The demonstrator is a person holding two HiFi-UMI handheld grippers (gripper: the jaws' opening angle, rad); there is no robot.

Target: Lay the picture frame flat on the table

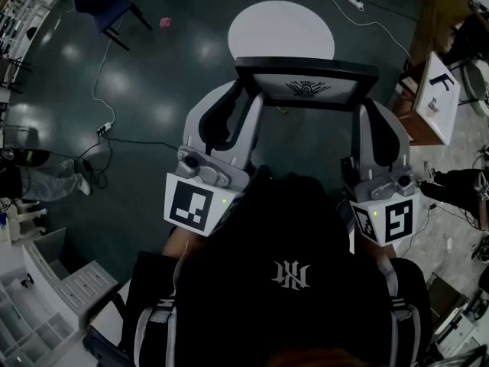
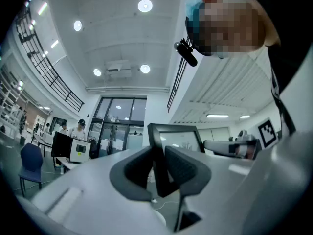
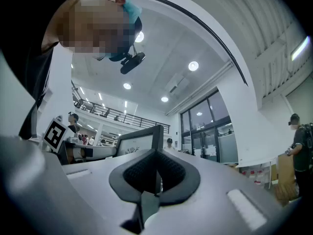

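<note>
I have the picture frame [image 1: 306, 72] suspended between both tongs, in front of my chest. It stands roughly upright, with its printed face turned toward me.

- Left tongs [image 1: 246, 104]: clenched on the frame's left edge. The left gripper view shows the black moulding seated between the two pads [image 2: 183, 168].
- Right tongs [image 1: 365, 115]: clenched on the frame's right edge. The right gripper view shows that edge pinched between the pads.
- Frame position: in the head view, it overlaps the near rim of the round white counter [image 1: 281, 27]. It is not lying on the counter.

Left gripper [image 1: 243, 104], right gripper [image 1: 365, 115] clamp picture frame [image 1: 307, 83] ends.
</note>
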